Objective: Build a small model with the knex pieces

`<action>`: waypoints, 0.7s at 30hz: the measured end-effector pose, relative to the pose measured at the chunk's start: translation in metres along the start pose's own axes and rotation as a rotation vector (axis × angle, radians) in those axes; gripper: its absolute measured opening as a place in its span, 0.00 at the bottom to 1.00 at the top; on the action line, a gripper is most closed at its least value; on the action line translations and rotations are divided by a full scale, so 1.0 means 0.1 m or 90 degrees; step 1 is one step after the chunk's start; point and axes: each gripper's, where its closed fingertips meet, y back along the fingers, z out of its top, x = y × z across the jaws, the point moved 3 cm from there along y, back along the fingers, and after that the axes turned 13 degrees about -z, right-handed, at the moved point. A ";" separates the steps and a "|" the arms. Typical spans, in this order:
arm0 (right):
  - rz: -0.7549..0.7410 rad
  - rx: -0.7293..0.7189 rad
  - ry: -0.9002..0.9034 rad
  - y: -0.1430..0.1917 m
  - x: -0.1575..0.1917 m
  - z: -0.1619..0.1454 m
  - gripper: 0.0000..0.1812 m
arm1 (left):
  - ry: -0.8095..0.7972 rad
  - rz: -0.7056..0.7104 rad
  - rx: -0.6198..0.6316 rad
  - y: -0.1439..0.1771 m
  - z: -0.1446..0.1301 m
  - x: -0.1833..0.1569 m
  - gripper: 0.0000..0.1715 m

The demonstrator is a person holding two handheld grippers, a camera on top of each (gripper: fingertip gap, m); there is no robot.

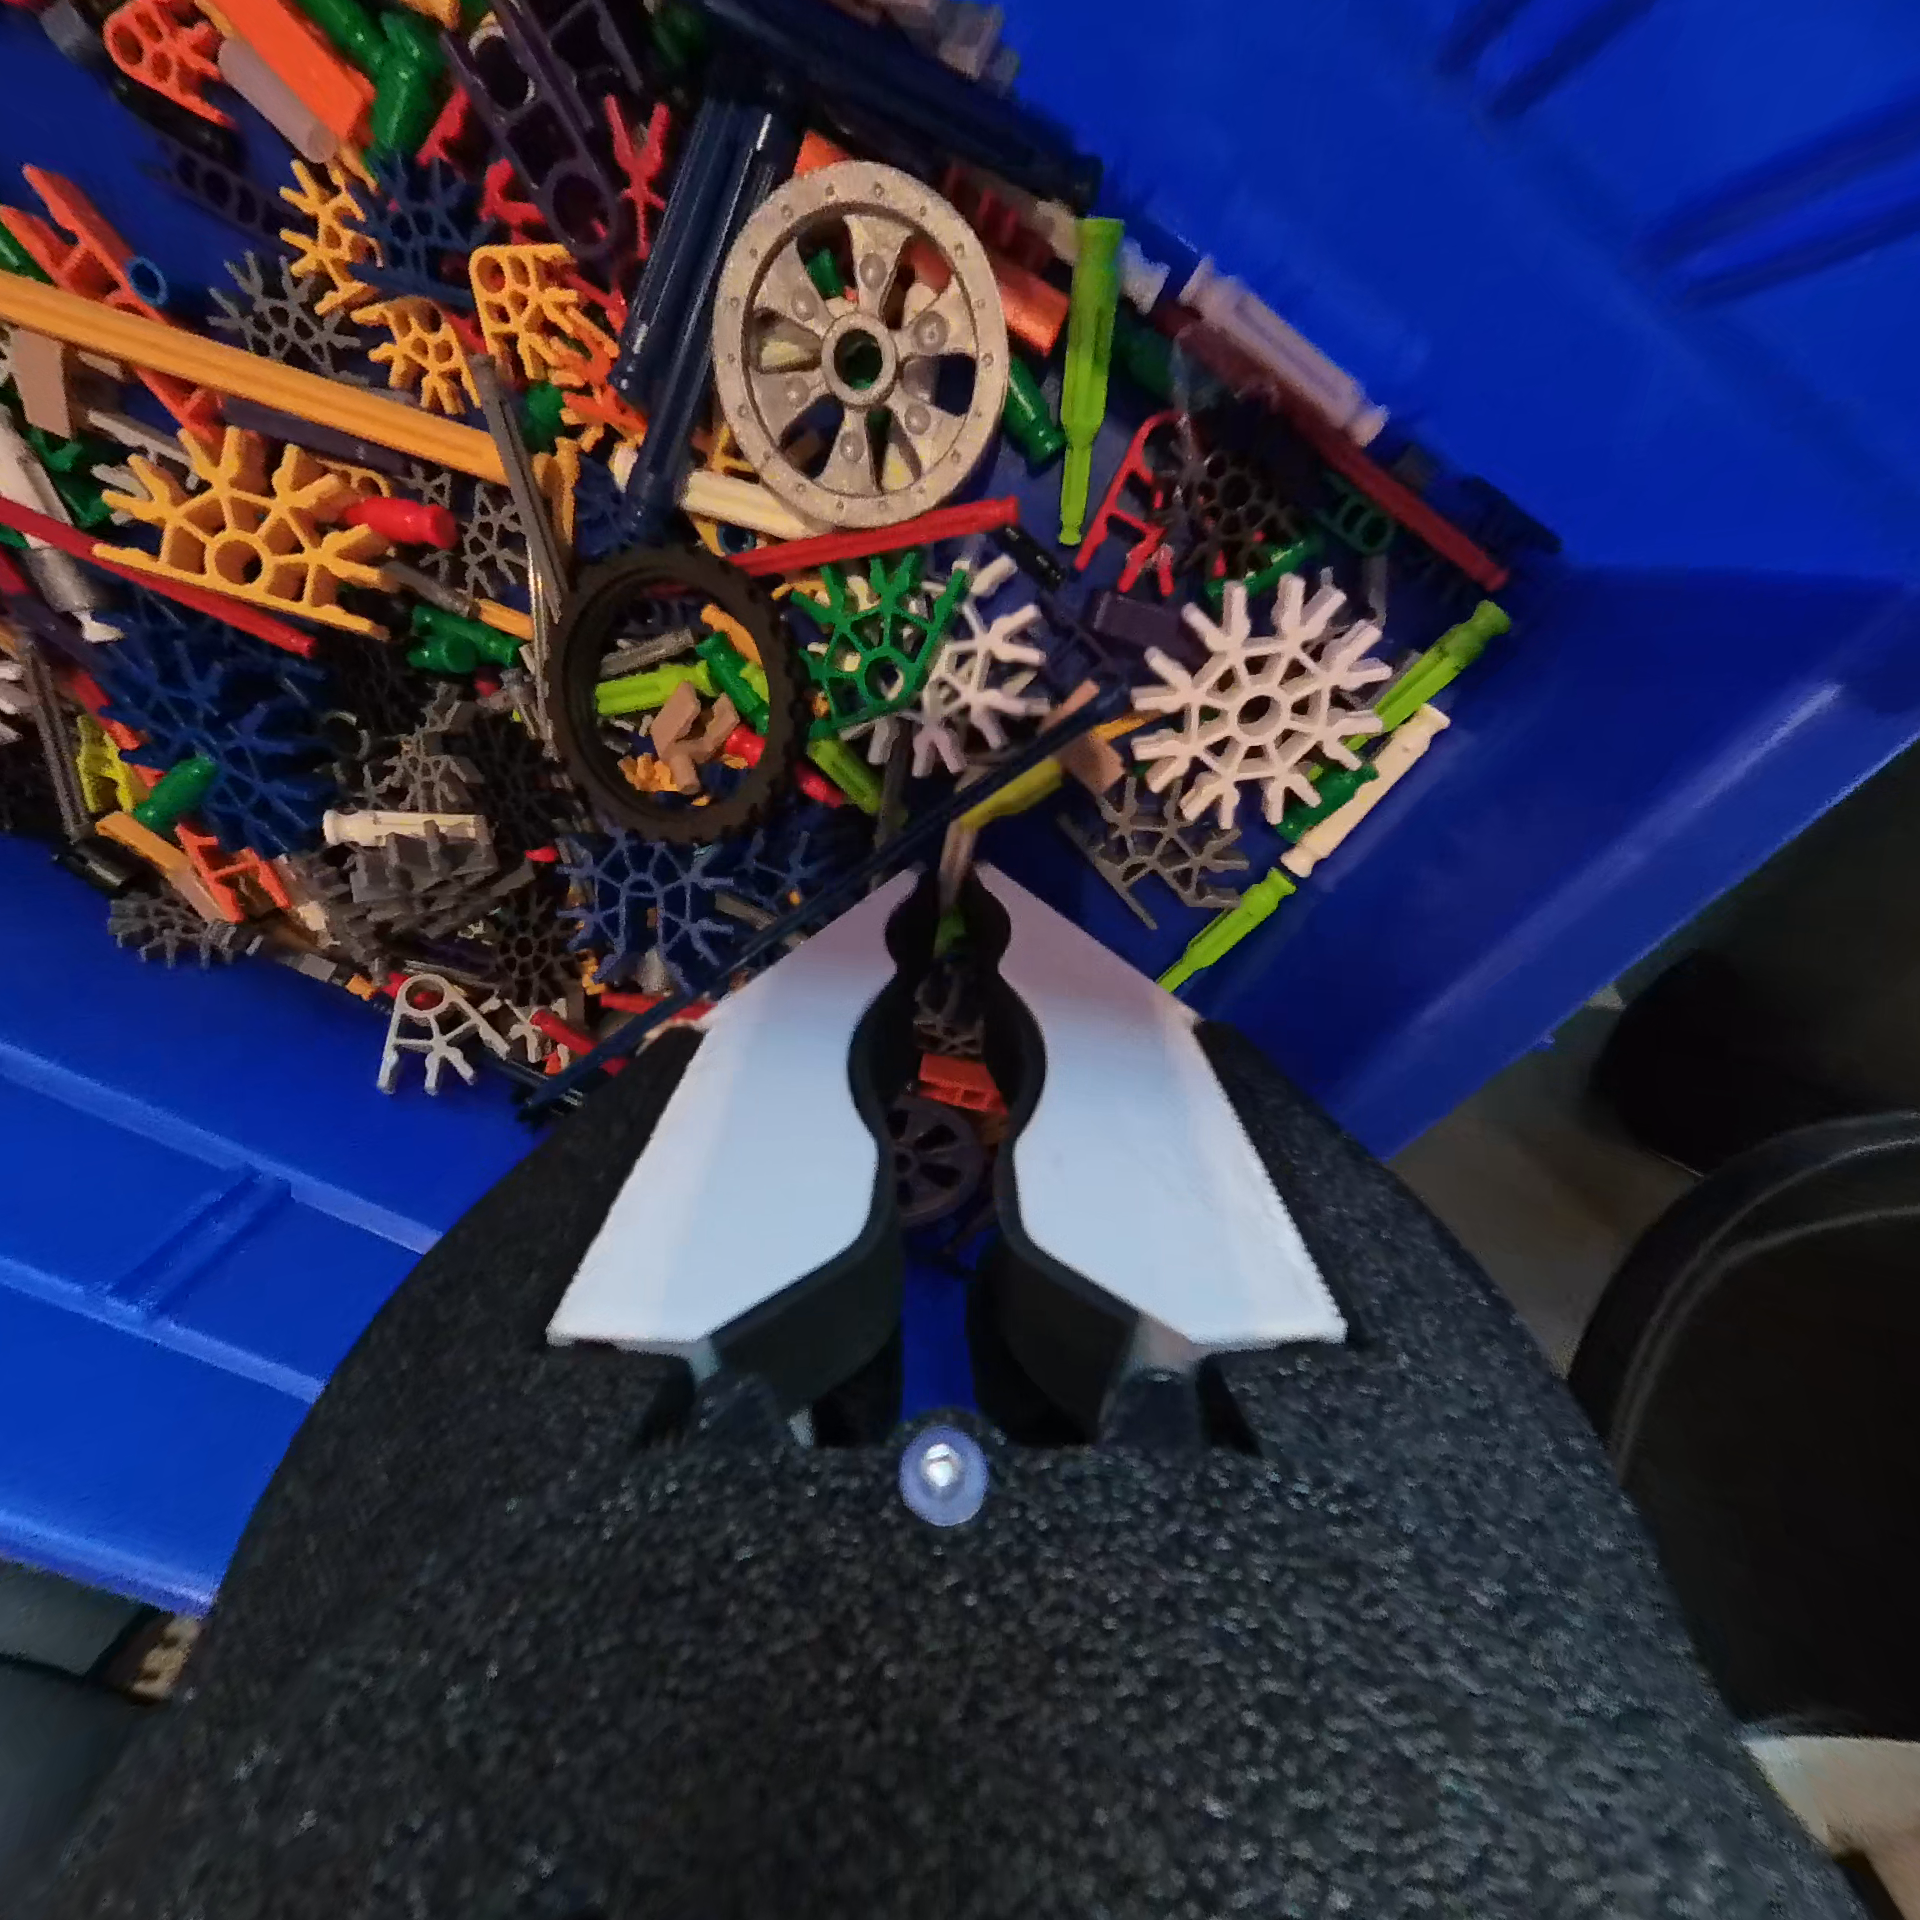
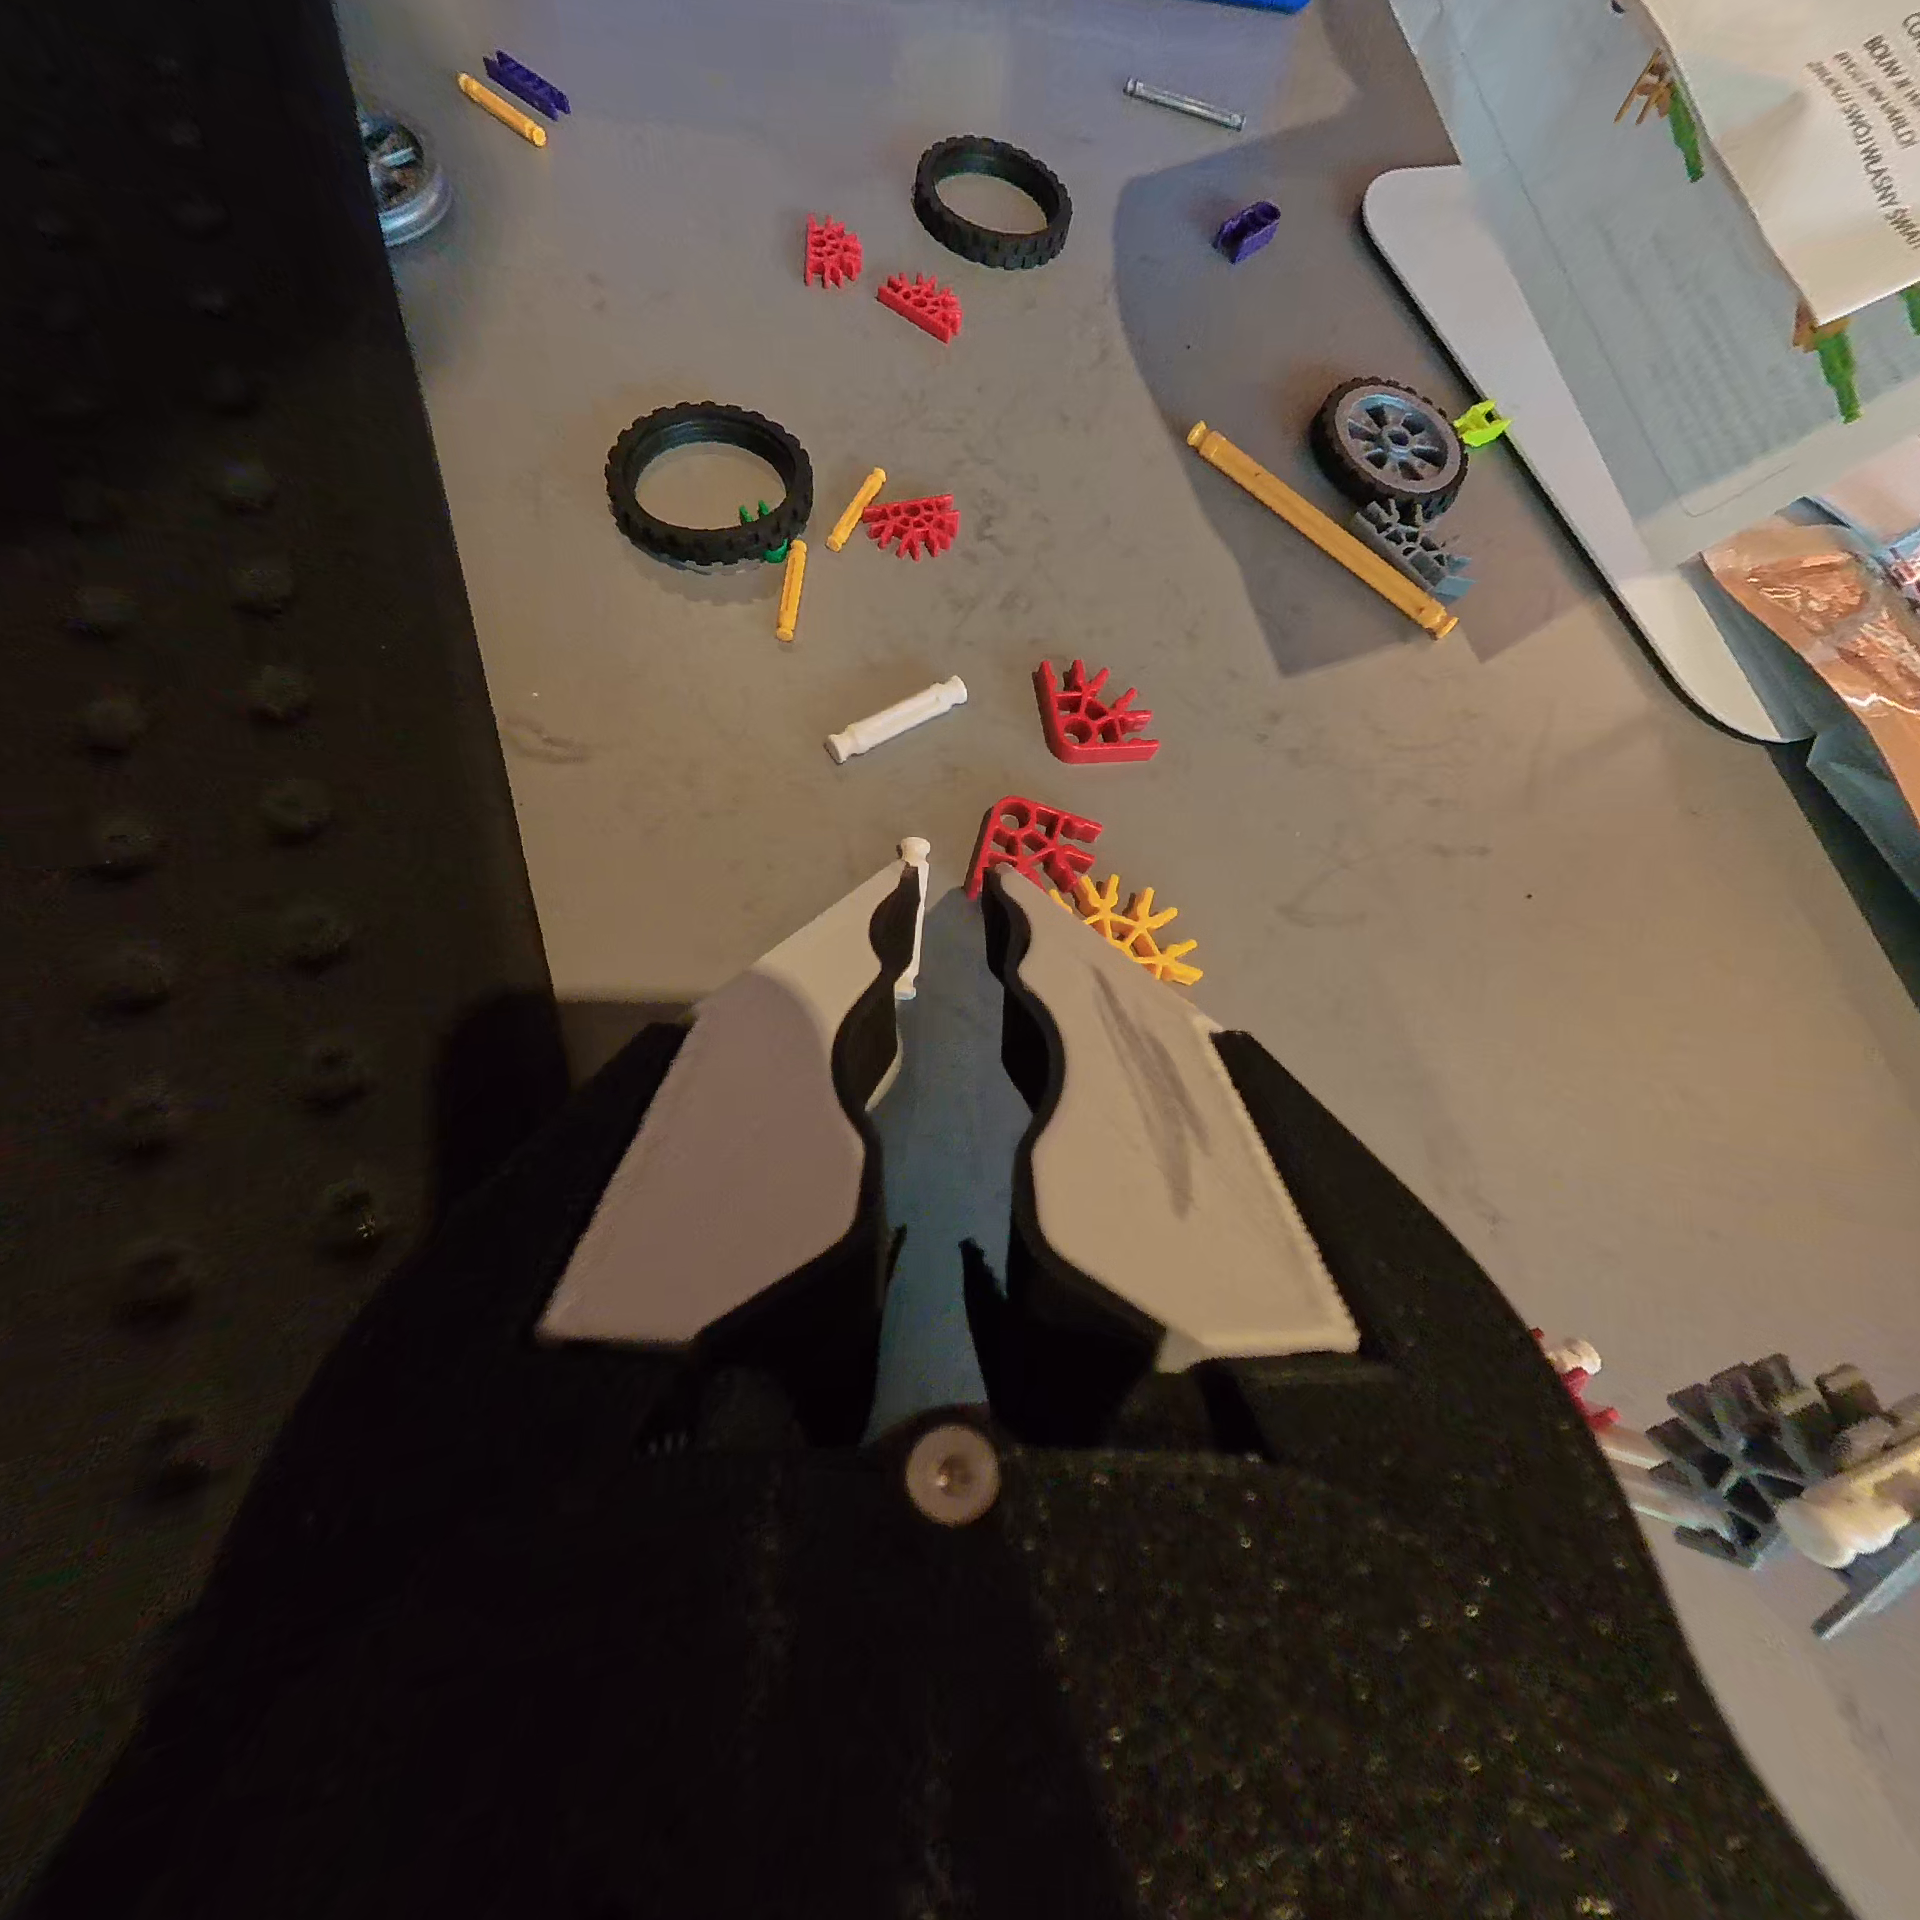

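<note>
The left gripper [image 1: 948,883] hangs over a blue bin [image 1: 1558,312] heaped with plastic construction pieces. Its jaws are clenched nearly tip to tip; a thin pale rod [image 1: 954,854] seems to stand between the tips, though whether it is truly pinched I cannot tell. A thin dark blue rod [image 1: 831,914] crosses just beyond the tips, running from 8 o'clock to 2 o'clock. Farther out at 12 o'clock lies a grey spoked wheel [image 1: 860,348], and nearer, at 11 o'clock from the tips, a black tyre ring [image 1: 673,694]. A white snowflake connector [image 1: 1257,707] sits at 1 o'clock, close to the bin's corner.

The right gripper [image 2: 951,878] is low over a grey surface [image 2: 1351,883], its jaws released with a narrow gap between them. A short white rod [image 2: 912,914] lies along the inner edge of the left finger, touching it. A red corner connector [image 2: 1029,844] sits just beside the right fingertip at 1 o'clock, with a yellow connector [image 2: 1138,935] partly hidden behind that finger. Beyond, at 12 o'clock, lie a second white rod [image 2: 896,719] and another red connector [image 2: 1093,715]. Two black tyres [image 2: 710,483] rest at 11 and 12 o'clock, well apart from the jaws, and a grey wheel with tyre [image 2: 1390,445] stands at 2 o'clock beside a long yellow rod [image 2: 1320,528].
</note>
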 end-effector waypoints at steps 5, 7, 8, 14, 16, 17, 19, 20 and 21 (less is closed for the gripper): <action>0.003 -0.007 -0.002 0.01 0.00 0.01 0.07 | -0.004 0.029 -0.017 0.06 0.01 -0.03 0.00; 0.002 -0.012 -0.001 0.02 0.00 0.02 0.07 | -0.009 0.050 -0.026 0.14 0.02 -0.05 0.00; 0.001 -0.014 0.001 0.03 0.01 0.02 0.07 | -0.015 0.069 -0.033 0.21 0.04 -0.05 0.00; -0.006 -0.030 0.018 0.07 0.05 0.09 0.07 | -0.047 0.122 -0.056 0.54 0.17 -0.19 0.00; -0.010 -0.044 0.021 0.09 0.06 0.15 0.07 | -0.062 0.147 -0.061 0.65 0.22 -0.24 0.00; -0.012 -0.051 0.024 0.10 0.06 0.18 0.07 | -0.068 0.154 -0.070 0.70 0.27 -0.27 0.00; -0.013 -0.065 0.030 0.11 0.08 0.25 0.07 | -0.087 0.171 -0.087 0.78 0.35 -0.35 0.00; -0.013 -0.075 0.034 0.12 0.09 0.30 0.07 | -0.096 0.178 -0.097 0.82 0.40 -0.39 0.00; -0.011 -0.086 0.037 0.12 0.11 0.35 0.07 | -0.105 0.182 -0.109 0.85 0.45 -0.44 0.00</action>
